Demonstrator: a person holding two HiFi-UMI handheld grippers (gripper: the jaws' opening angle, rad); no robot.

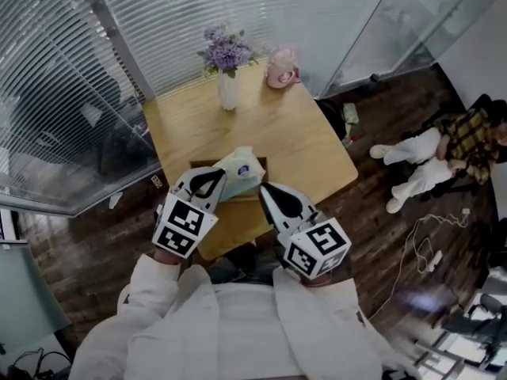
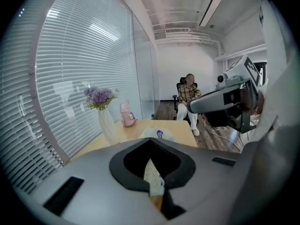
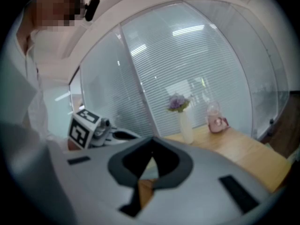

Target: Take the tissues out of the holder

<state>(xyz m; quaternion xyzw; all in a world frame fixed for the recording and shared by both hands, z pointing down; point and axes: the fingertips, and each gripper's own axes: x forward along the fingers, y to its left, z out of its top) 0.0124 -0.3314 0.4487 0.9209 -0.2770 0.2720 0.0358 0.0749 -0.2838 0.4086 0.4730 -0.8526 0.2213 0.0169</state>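
Tissue pack, white with a blue mark, sits in a low wooden holder at the near edge of the pale wood surface and bulges above the holder's rim. 2 grippers are held over that edge, 1 on each side of the pack. Left gripper: jaws drawn together at the tips, only a thin sliver between them nearer the camera, nothing clamped. A strip of the pack and some wood show through the sliver. In the head view its tip lies at the pack's left end; contact cannot be told. Right gripper: jaws likewise closed to a narrow slit, nothing in them. Its tip is near the pack's right end and the holder's corner, contact unclear. Marker cubes face up toward the head camera. The wearer's white coat fills the bottom of the head view. At the far end of the surface a white vase with purple flowers stands upright. A pink jug-like item is just to its right, not touching it. Both are well apart from the holder. Slatted blinds run along the far side. Dark wood floor. A seated person in a checked top and white trousers is off to the right, well clear of the surface. A white cable lies on the floor nearby.
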